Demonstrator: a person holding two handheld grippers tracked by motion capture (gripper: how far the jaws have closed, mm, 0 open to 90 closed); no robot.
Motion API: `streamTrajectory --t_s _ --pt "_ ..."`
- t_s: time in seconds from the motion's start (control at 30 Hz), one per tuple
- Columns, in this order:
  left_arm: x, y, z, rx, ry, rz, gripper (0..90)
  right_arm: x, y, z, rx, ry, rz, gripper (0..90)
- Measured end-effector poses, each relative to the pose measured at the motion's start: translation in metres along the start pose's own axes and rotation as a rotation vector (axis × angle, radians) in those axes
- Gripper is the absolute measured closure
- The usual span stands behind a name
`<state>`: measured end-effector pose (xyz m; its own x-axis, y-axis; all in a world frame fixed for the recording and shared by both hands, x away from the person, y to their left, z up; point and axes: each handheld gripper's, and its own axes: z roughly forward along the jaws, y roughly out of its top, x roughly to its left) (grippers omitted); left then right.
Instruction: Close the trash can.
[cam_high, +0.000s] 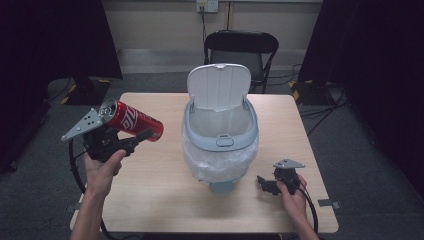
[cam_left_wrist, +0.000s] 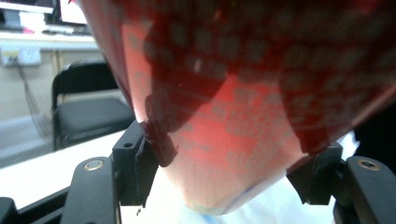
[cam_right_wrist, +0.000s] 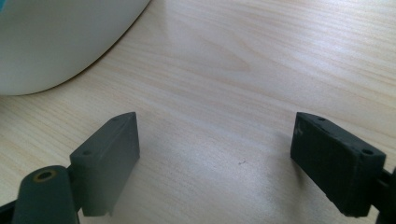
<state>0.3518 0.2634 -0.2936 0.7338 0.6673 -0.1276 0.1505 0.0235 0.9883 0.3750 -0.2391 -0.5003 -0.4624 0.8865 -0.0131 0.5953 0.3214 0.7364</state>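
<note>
Red soda can (cam_high: 131, 120) is clamped sideways in the left claw (cam_high: 127, 140), raised above the bench's left edge, well apart from the open bin (cam_high: 220, 135) at centre. Best carry it over the rim before releasing. Right claw (cam_high: 265, 183) rests wide, empty, near the bench's front right corner.

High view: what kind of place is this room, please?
Probably a lab or studio set up for recording, not a home: dark curtains at both sides, a lone wooden table on grey carpet, a folding chair, and loose cables on the floor.
</note>
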Motion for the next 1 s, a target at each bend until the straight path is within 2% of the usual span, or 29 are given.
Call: streamTrajectory --t_s 0.17,0.37,0.57,0.67,0.87,0.93,0.97,1.0 --pt "-0.006 0.014 0.006 -0.023 -0.015 0.012 34.4 0.0 0.0 0.0 0.0 0.0 0.0 14.8" --pt "-0.02 0.034 0.021 -0.065 -0.062 0.031 34.4 0.0 0.0 0.0 0.0 0.0 0.0 14.8" --pt "-0.03 0.052 0.033 -0.077 -0.077 0.056 34.5 0.0 0.0 0.0 0.0 0.0 0.0 14.8" --pt "-0.033 0.057 0.037 -0.082 -0.087 0.055 34.5 0.0 0.0 0.0 0.0 0.0 0.0 14.8" --pt "-0.04 0.068 0.058 -0.088 -0.128 0.058 34.5 0.0 0.0 0.0 0.0 0.0 0.0 14.8" --pt "-0.045 0.069 0.07 -0.085 -0.161 0.051 34.4 0.0 0.0 0.0 0.0 0.0 0.0 14.8" --pt "-0.045 0.069 0.07 -0.085 -0.161 0.051 34.4 0.0 0.0 0.0 0.0 0.0 0.0 14.8" --pt "-0.048 0.069 0.079 -0.075 -0.17 0.054 34.3 0.0 0.0 0.0 0.0 0.0 0.0 14.8"
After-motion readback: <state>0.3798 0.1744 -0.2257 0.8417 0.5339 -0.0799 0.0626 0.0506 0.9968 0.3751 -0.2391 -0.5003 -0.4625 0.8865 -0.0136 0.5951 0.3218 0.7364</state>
